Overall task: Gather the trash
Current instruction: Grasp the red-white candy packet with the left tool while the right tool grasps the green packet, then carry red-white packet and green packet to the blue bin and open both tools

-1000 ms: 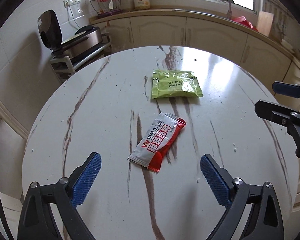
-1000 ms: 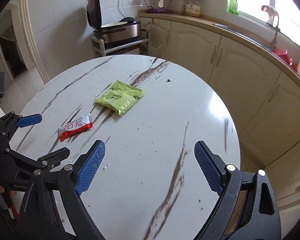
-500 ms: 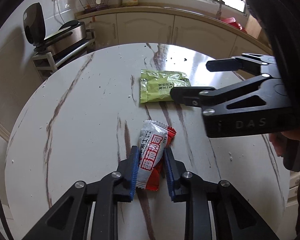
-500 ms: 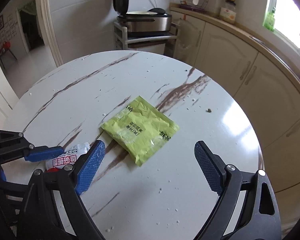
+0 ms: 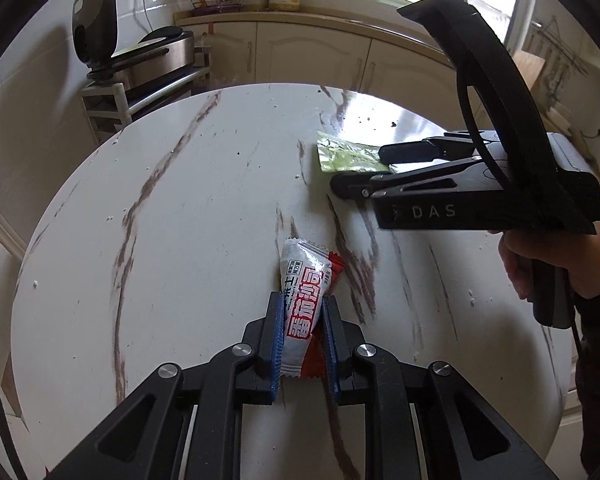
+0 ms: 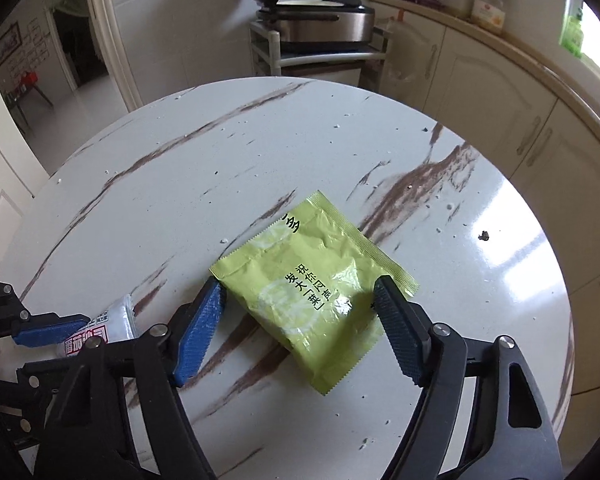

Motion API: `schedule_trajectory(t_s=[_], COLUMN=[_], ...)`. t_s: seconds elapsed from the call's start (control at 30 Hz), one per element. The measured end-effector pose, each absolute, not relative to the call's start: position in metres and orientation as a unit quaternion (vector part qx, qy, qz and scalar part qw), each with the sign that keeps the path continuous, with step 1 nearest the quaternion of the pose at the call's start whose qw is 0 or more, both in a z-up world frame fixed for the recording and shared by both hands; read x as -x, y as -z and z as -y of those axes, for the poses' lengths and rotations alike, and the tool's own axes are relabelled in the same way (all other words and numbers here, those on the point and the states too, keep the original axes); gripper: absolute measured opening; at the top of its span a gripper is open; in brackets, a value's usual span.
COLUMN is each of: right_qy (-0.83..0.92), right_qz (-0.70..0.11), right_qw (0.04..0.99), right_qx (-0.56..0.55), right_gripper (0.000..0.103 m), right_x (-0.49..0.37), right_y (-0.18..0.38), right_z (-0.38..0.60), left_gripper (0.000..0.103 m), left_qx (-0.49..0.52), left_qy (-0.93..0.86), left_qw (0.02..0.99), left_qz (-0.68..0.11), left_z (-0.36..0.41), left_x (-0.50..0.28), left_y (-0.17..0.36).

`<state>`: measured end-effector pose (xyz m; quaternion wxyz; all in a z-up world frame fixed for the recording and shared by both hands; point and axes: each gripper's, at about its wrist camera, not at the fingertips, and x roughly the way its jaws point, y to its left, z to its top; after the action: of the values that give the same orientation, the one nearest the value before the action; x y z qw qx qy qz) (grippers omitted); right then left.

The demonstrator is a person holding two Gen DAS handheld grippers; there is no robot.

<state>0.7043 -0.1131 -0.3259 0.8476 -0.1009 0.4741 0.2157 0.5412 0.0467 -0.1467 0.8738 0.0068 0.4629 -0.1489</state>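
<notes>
A red and white snack wrapper (image 5: 306,292) lies on the round marble table (image 5: 188,216). My left gripper (image 5: 300,304) is shut on its near end; it also shows at the left edge of the right wrist view (image 6: 96,330). A green packet (image 6: 312,284) lies flat further along the table, partly hidden by the right gripper in the left wrist view (image 5: 344,154). My right gripper (image 6: 300,288) is open, its fingers standing either side of the green packet's near part and close to its edges.
Crumbs dot the table, with a dark one (image 6: 484,235) at the right. A metal rack with a cooker (image 6: 320,28) stands behind the table. Cabinets (image 6: 500,92) and a counter curve along the back and right. A doorway (image 6: 28,64) opens at the left.
My left gripper closed on the red and white wrapper. My right gripper moved over from the table's right side to the green packet and narrowed around it.
</notes>
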Motion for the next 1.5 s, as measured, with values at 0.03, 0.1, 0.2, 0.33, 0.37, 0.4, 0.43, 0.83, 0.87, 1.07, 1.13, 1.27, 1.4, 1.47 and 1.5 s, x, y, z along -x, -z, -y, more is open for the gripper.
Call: schedule_trajectory(t_s=[0.03,0.1,0.2,0.33,0.37,0.4,0.43,0.83,0.87,1.07,1.13,1.27,1.4,1.47,1.5], right_qy=[-0.217,-0.218,-0.204,-0.215,-0.218,-0.217,-0.218,-0.179,-0.175,-0.117,-0.091,-0.047,-0.007,0.009,0.014], right_qz=[-0.477,-0.484,-0.475,-0.447,-0.44,-0.43,-0.422,-0.344,-0.341,-0.319,-0.316,-0.324,-0.344,-0.356,-0.362], right_qw=[0.847,0.844,0.851,0.866,0.87,0.875,0.879,0.921,0.923,0.937,0.939,0.935,0.924,0.916,0.911], right_qx=[0.093,0.081,0.087,0.059,0.056,0.052,0.046,-0.034,-0.042,-0.083,-0.099,-0.134,-0.17,-0.188,-0.198], right_gripper=[0.02,0.009,0.009,0.009,0.009,0.009,0.009,0.009,0.009,0.009,0.009,0.009,0.009,0.009,0.009], right_x=[-0.704,-0.703,-0.688,-0.651,-0.64,-0.629,-0.618,-0.49,-0.481,-0.429,-0.413,-0.39,-0.375,-0.371,-0.371], right_y=[0.323,0.322,0.319,0.298,0.292,0.285,0.279,0.221,0.219,0.217,0.222,0.244,0.279,0.299,0.31], right_z=[0.117,0.124,0.13,0.146,0.15,0.155,0.161,0.277,0.288,0.364,0.39,0.437,0.477,0.492,0.499], left_gripper=[0.014,0.013,0.013,0.013,0.013,0.013,0.013,0.013,0.013,0.013,0.013,0.013,0.013,0.013,0.013], left_qx=[-0.004,0.003,0.001,-0.006,-0.008,-0.012,-0.019,-0.061,-0.067,-0.101,-0.11,-0.13,-0.149,-0.161,-0.166], left_qy=[0.15,0.15,0.154,0.155,0.157,0.156,0.154,0.207,0.214,0.268,0.284,0.317,0.34,0.348,0.349], left_qw=[0.874,0.874,0.878,0.886,0.888,0.891,0.895,0.903,0.902,0.886,0.879,0.859,0.836,0.822,0.815], left_qz=[-0.463,-0.462,-0.453,-0.437,-0.431,-0.425,-0.419,-0.371,-0.369,-0.365,-0.367,-0.381,-0.404,-0.422,-0.431], left_z=[-0.048,-0.046,-0.042,-0.035,-0.033,-0.03,-0.027,0.063,0.075,0.156,0.182,0.238,0.287,0.309,0.32], left_x=[-0.541,-0.539,-0.534,-0.521,-0.517,-0.512,-0.508,-0.43,-0.424,-0.4,-0.399,-0.406,-0.421,-0.43,-0.435], left_y=[0.146,0.144,0.135,0.12,0.115,0.111,0.107,0.057,0.054,0.044,0.046,0.06,0.086,0.105,0.115])
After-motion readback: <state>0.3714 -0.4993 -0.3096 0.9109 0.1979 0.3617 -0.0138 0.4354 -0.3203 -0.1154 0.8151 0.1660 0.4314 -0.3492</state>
